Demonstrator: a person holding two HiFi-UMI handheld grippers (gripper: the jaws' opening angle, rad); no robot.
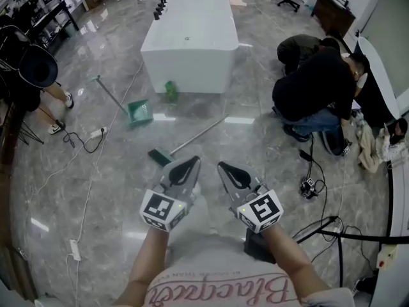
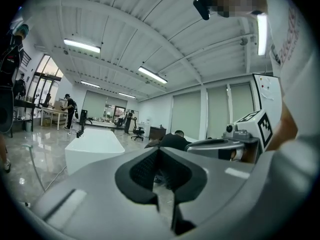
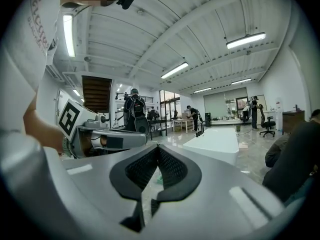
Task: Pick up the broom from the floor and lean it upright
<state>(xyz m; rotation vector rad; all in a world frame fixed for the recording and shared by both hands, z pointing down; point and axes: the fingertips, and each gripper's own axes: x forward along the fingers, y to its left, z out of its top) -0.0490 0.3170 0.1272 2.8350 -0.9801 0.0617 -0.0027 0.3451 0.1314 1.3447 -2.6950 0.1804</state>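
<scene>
The broom (image 1: pixel 192 138) lies flat on the grey marble floor, its green head (image 1: pixel 160 155) toward me and its grey handle running up and to the right. My left gripper (image 1: pixel 191 163) is held above the floor just right of the broom head, jaws shut and empty. Beside it, my right gripper (image 1: pixel 224 167) is also shut with nothing in it. In the left gripper view the left gripper (image 2: pixel 159 150) points level across the room, its black pads meeting at the tip. The right gripper view shows the right gripper (image 3: pixel 158 148) likewise shut. The broom shows in neither gripper view.
A green dustpan (image 1: pixel 139 112) with a long handle lies left of the broom. A white tub-shaped block (image 1: pixel 188 37) stands beyond. A person in black (image 1: pixel 316 85) crouches at the right. Cables (image 1: pixel 83 139), a power strip (image 1: pixel 75 249) and a black box (image 1: pixel 258 245) lie on the floor.
</scene>
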